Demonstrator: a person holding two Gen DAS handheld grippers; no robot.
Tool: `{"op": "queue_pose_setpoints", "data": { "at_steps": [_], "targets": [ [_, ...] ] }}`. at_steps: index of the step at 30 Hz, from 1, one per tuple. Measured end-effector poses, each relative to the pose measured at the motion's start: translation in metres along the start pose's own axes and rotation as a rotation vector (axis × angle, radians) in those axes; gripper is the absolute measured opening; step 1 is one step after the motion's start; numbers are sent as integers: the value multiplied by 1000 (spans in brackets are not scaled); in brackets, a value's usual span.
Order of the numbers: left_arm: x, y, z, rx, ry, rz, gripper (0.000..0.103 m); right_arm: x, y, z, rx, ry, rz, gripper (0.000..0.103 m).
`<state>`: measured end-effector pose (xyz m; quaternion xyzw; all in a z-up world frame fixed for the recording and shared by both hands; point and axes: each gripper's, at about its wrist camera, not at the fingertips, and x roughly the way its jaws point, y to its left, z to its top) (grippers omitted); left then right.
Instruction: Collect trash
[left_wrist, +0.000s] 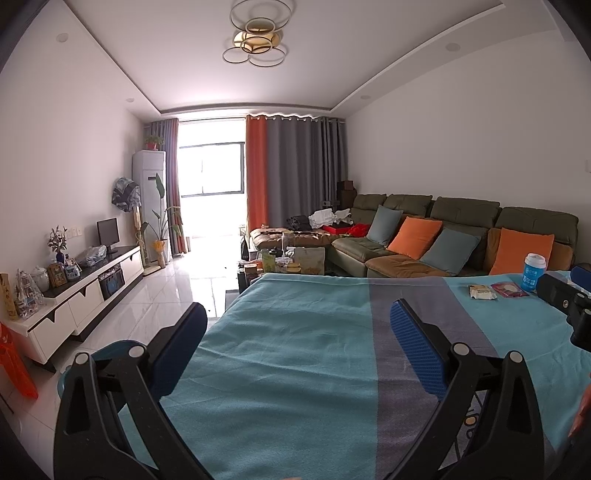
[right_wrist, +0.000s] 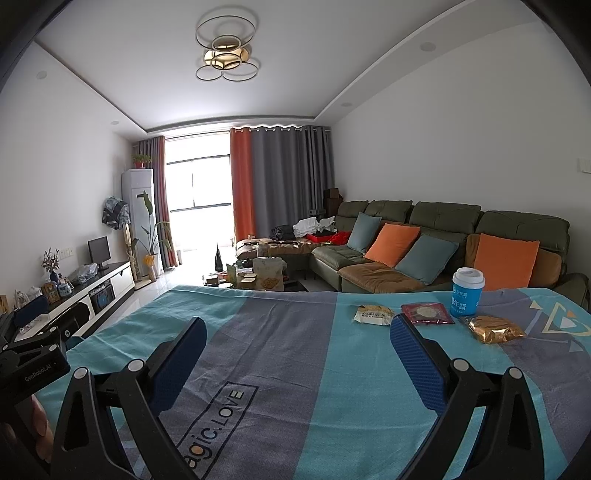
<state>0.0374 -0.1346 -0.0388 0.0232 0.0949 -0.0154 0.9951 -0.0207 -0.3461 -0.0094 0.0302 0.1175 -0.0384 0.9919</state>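
On the teal and grey cloth-covered table (right_wrist: 295, 369) lie a white snack wrapper (right_wrist: 373, 314), a red snack packet (right_wrist: 426, 313) and a crumpled gold wrapper (right_wrist: 495, 329), beside an upright blue cup (right_wrist: 467, 292) with a white lid. My right gripper (right_wrist: 297, 343) is open and empty, just short of the wrappers. My left gripper (left_wrist: 297, 332) is open and empty over the table's left part. In the left wrist view the white wrapper (left_wrist: 482, 292), red packet (left_wrist: 509, 289) and cup (left_wrist: 534, 272) sit far right.
A blue bin rim (left_wrist: 110, 350) shows low beside the table's left edge. A green sofa (right_wrist: 443, 240) with cushions stands behind the table, a cluttered coffee table (right_wrist: 255, 280) beyond it, a TV cabinet (left_wrist: 85, 295) along the left wall.
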Motion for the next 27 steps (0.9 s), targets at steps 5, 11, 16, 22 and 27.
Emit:
{"op": "queue_pose_setpoints", "data": {
  "at_steps": [5,11,16,22,27],
  "targets": [
    [0,0,0,0,0,-1,97,0,0,0,1,0,-1,96],
    [-1,0,1,2,-2,-7,97,1,1,0,3,3,-1,96],
    [6,5,-1,-16,25,-15,97,2,1,-1,7,3,-1,96],
    [22,4,-1,-11,115,-34,97,4,-2,-1,19,24,2,96],
    [57,6,0,-11,270,-97,97,19,-15,1,11,126,-18,96]
  ]
}}
